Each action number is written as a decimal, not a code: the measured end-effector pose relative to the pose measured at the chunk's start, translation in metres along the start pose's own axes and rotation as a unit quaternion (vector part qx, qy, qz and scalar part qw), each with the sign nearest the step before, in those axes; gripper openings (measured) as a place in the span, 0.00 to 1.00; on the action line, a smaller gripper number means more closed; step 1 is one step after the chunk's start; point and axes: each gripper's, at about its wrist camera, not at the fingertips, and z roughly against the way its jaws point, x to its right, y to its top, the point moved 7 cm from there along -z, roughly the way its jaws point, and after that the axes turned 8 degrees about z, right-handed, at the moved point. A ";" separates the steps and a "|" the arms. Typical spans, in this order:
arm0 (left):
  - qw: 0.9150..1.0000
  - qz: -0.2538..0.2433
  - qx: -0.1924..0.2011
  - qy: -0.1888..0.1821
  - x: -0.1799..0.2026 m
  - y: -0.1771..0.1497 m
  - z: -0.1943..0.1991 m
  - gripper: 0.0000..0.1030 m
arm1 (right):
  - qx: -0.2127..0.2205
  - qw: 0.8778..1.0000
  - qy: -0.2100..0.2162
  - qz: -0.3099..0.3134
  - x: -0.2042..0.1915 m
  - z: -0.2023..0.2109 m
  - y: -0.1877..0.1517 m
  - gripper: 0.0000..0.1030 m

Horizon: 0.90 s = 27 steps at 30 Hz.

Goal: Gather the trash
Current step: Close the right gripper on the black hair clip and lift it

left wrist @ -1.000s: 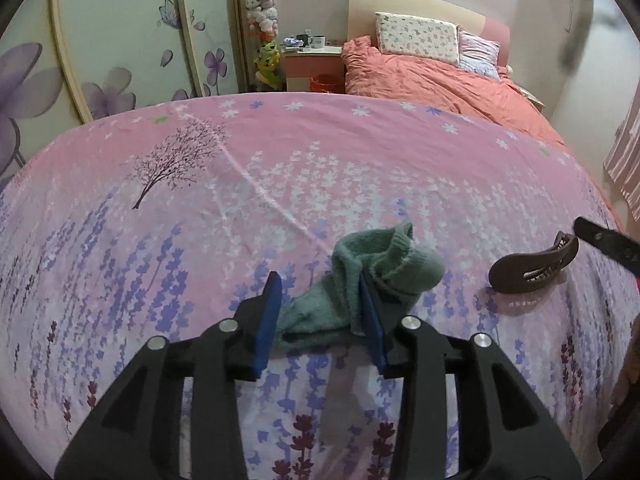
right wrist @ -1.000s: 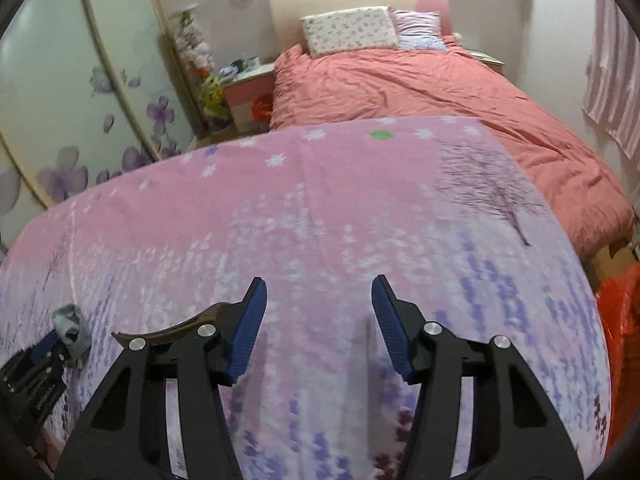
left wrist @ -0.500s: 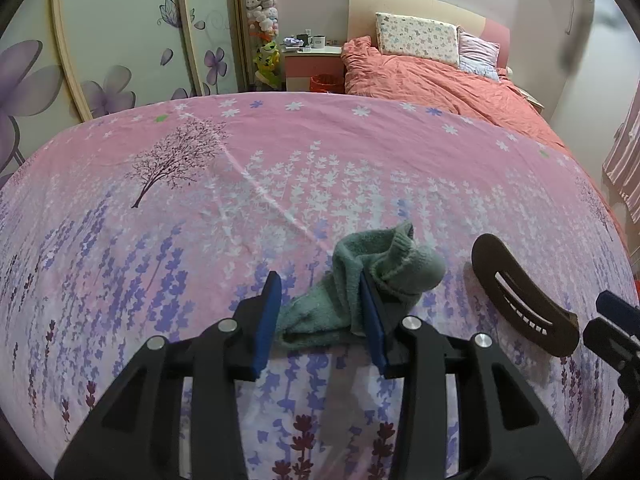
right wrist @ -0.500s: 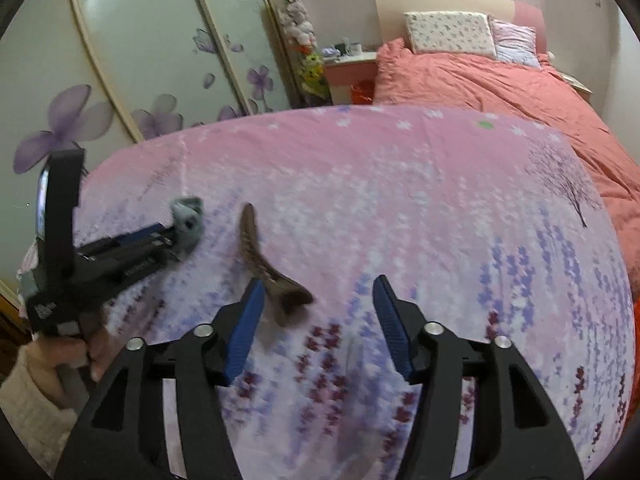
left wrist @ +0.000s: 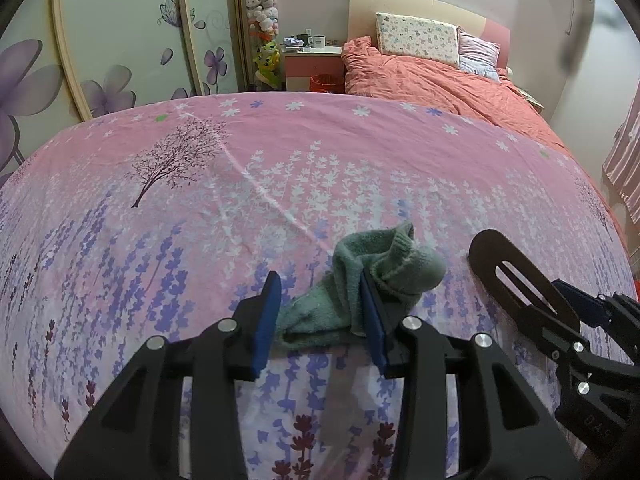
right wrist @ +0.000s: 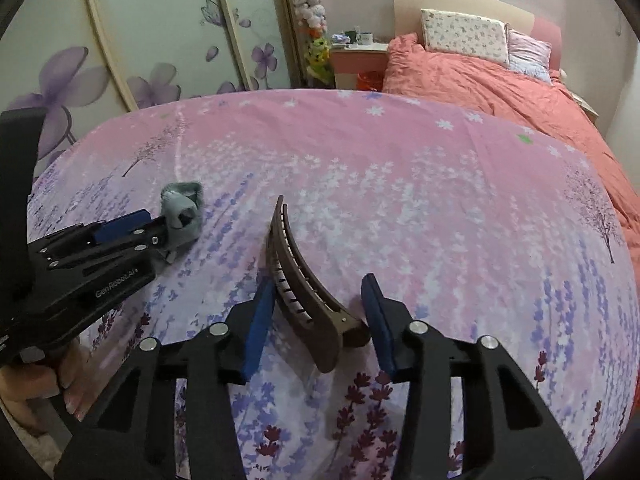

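A crumpled green sock point(left wrist: 372, 280) lies on the pink flowered bedspread point(left wrist: 280, 152). My left gripper point(left wrist: 320, 312) is open with its blue pads on either side of the sock's lower part. A dark brown hair clip point(right wrist: 304, 292) lies on the bedspread to the right of the sock; it also shows in the left wrist view point(left wrist: 516, 280). My right gripper point(right wrist: 316, 320) is open with the clip's near end between its pads. The sock also shows in the right wrist view point(right wrist: 182, 212) at the left gripper's tip.
A second bed with a salmon duvet point(left wrist: 440, 80) and pillows stands behind. A nightstand point(left wrist: 312, 60) with cups and a stack of plush toys point(left wrist: 266, 28) stand by the flowered wardrobe doors point(left wrist: 120, 32). A red bin point(left wrist: 322, 83) sits below the nightstand.
My right gripper swung left and came down around the hair clip, which now lies between its pads. My left gripper stayed open around the sock.
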 end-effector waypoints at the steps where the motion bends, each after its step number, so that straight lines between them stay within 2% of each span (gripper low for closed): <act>1: 1.000 0.000 0.000 0.000 0.000 0.000 0.000 0.39 | 0.003 1.000 -0.001 0.000 0.000 0.002 -0.001 0.36; 3: 1.000 0.000 0.000 0.000 0.000 0.000 0.000 0.39 | 0.008 1.000 0.003 -0.005 0.002 0.009 -0.007 0.22; 4: 1.000 0.000 0.000 0.000 0.000 0.000 0.000 0.40 | 0.006 1.000 0.001 -0.011 0.004 0.012 -0.010 0.20; 8: 1.000 0.000 0.000 0.000 0.001 0.000 0.001 0.40 | 0.001 0.999 -0.024 -0.034 0.016 0.024 -0.022 0.20; 14: 1.000 0.000 0.000 0.001 0.001 0.000 0.000 0.40 | 0.005 0.991 -0.102 -0.084 0.054 0.048 -0.047 0.20; 17: 1.000 0.000 0.000 0.001 0.001 0.000 0.000 0.40 | 0.006 0.991 -0.094 -0.092 0.062 0.048 -0.056 0.20; 23: 1.000 0.000 0.000 0.001 0.001 0.000 0.000 0.40 | 0.008 0.990 -0.072 -0.118 0.064 0.035 -0.053 0.25; 27: 1.000 0.000 0.000 0.001 0.001 0.000 0.000 0.40 | 0.013 0.991 -0.085 -0.107 0.059 0.033 -0.051 0.22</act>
